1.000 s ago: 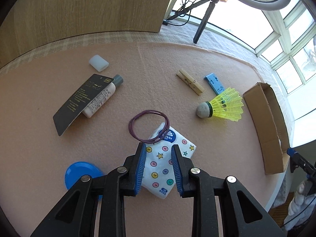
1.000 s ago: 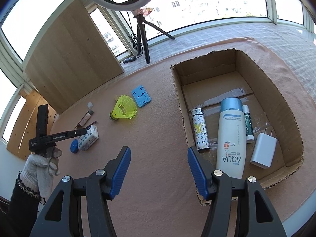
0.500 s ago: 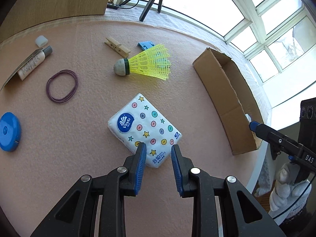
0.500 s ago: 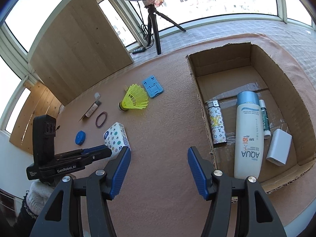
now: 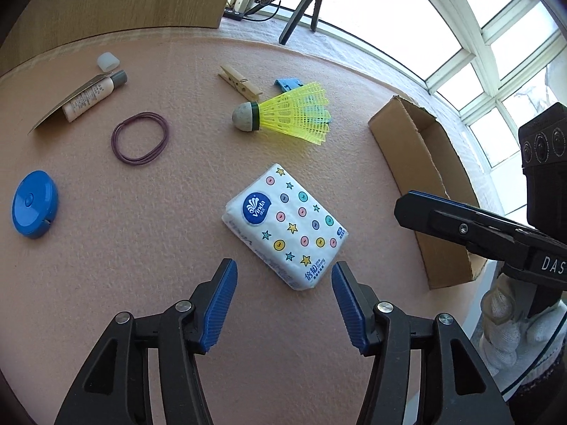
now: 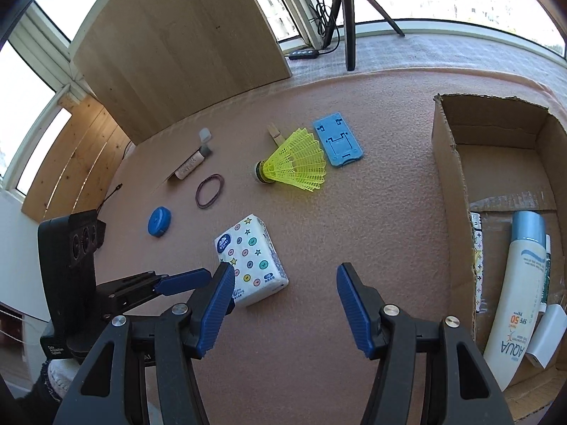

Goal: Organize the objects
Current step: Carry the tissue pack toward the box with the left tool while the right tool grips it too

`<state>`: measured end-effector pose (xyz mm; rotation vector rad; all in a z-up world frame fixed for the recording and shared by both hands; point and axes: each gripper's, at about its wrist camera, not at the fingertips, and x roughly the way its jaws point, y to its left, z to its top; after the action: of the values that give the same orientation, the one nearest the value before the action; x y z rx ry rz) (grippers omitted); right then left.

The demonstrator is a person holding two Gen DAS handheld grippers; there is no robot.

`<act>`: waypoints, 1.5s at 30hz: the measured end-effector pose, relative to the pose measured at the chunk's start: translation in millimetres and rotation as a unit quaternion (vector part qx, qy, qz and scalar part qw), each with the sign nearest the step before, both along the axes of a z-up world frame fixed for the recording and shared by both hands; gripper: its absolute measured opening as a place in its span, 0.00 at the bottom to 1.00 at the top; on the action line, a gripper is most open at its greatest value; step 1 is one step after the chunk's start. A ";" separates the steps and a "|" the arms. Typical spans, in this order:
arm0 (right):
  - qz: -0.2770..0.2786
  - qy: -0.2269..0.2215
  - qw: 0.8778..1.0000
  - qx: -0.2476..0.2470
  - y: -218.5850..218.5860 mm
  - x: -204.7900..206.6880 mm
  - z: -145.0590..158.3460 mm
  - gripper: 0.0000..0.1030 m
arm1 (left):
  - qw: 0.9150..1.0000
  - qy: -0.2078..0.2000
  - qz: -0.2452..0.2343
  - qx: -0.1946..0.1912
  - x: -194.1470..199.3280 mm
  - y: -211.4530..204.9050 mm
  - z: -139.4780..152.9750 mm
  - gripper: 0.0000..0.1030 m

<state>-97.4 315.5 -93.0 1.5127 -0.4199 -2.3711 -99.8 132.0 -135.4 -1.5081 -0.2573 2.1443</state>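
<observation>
The left hand-held gripper (image 5: 283,276) hangs over the pink counter (image 5: 141,248) with its blue fingers spread wide and nothing between them; the tissue pack (image 5: 285,225) lies flat just ahead of the fingertips, its near corner reaching toward the gap but touching neither finger. Farther ahead of that gripper rests the yellow shuttlecock (image 5: 283,117), with a wooden clothespin (image 5: 239,83) just beyond its cork end and a blue plastic stand (image 5: 287,84) partly hidden behind its skirt. Ahead and to the left lie a purple hair tie (image 5: 139,138), a small tube (image 5: 94,101) on a card, and a pale cap (image 5: 107,61) just past the tube; a round blue tape measure (image 5: 33,203) sits well off to the left. The cardboard box (image 5: 421,184) stands to the right, and the right hand-held gripper (image 6: 285,287) reaches in beside it. That gripper too is spread wide and empty, held above the bare counter, with the tissue pack ahead and to the left of its left finger and the box close on its right. Inside the box lie a sunscreen bottle (image 6: 514,297), a patterned lighter (image 6: 476,262) against the near wall, a slim green stick (image 6: 547,276) and a white charger (image 6: 547,333).
</observation>
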 end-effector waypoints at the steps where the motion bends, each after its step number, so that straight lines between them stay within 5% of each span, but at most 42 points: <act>1: 0.008 -0.005 1.000 -0.001 -4.6 -6.1 -3.5 0.55 | 1.000 0.001 0.003 0.004 -0.9 -0.5 0.5 0.58; 9: 0.055 -0.039 0.998 -0.002 -26.7 -36.1 -27.5 0.54 | 1.000 0.001 0.011 0.018 -1.2 -0.9 -0.5 0.58; 23: 0.075 -0.068 0.995 -0.021 -41.0 -42.4 -40.8 0.39 | 0.999 -0.003 0.007 0.032 -3.9 4.9 -2.2 0.57; 31: 0.076 -0.064 0.995 -0.008 -41.7 -32.8 -41.1 0.25 | 1.000 0.004 -0.004 0.024 1.4 8.4 0.6 0.54; 45: 0.036 -0.004 0.999 -0.008 -13.6 9.0 1.2 0.24 | 0.997 0.059 -0.057 0.017 22.2 49.0 45.0 0.53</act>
<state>-88.4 301.9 -91.8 1.5041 -0.3786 -2.3029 -77.5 181.1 -90.4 -1.3395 -0.1623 2.1183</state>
